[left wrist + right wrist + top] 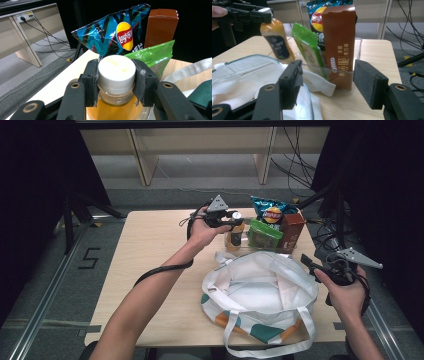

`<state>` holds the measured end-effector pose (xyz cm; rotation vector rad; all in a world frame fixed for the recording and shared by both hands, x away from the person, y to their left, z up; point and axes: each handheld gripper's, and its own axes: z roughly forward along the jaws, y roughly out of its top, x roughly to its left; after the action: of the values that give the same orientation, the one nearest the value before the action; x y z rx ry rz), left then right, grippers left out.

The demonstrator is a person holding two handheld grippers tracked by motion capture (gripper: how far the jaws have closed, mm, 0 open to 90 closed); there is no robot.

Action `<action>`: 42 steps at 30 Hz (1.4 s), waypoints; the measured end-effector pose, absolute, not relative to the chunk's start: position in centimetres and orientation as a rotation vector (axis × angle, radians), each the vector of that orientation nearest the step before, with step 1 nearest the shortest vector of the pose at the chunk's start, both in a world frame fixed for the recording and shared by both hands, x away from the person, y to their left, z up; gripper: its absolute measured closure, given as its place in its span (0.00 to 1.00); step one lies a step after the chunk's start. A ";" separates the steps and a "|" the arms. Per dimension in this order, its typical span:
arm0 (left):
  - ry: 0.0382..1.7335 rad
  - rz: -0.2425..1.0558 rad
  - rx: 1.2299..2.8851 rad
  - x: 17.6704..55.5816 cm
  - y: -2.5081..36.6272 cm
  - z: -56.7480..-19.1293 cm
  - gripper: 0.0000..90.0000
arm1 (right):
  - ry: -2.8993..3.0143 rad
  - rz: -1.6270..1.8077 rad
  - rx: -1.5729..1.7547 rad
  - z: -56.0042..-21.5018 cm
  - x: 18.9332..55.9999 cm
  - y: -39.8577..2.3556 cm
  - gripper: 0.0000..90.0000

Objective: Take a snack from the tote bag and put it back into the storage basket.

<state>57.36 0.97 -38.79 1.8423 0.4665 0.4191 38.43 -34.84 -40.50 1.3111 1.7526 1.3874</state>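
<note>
Gripping 1 bottle (pixel 117 82) cap – left hand-held gripper (pixel 116 75); 3 snack pkgs.

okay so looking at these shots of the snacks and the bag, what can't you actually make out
- Bottle: its lower part in the left gripper view, cut off by the bottom edge and hidden by the left tongs shut on its cap.
- Chip bag: mostly behind the brown box in the right gripper view.
- Tote bag: its bottom can't be seen in the high view.

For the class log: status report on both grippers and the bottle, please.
Left gripper shut on bottle cap. Right gripper open, empty. Bottle upright beside green packet. Nothing in the way.
</note>
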 end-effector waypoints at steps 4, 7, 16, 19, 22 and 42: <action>0.467 0.417 1.848 57.4 0.9 -38.7 0.65 | 1.750 1.386 1.313 -40.5 38.4 -34.8 0.46; 0.463 0.420 1.851 57.4 0.8 -38.7 0.65 | 1.747 1.386 1.322 -40.5 38.4 -34.8 0.46; 0.464 0.422 1.845 57.5 0.5 -38.9 0.65 | 1.754 1.387 1.317 -40.6 38.5 -34.8 0.46; 0.468 0.419 1.842 57.6 0.5 -38.9 0.65 | 1.757 1.393 1.338 -40.5 38.4 -34.7 0.46; 0.464 0.422 1.841 57.6 0.4 -38.9 0.65 | 1.757 1.392 1.339 -40.5 38.4 -34.7 0.46; 0.472 0.415 1.861 57.7 0.2 -39.7 0.65 | 1.762 1.382 1.314 -40.6 38.5 -34.8 0.46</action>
<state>57.72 0.22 -39.72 1.8607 0.4716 0.4147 38.54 -34.77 -40.64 1.3140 1.7619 1.3815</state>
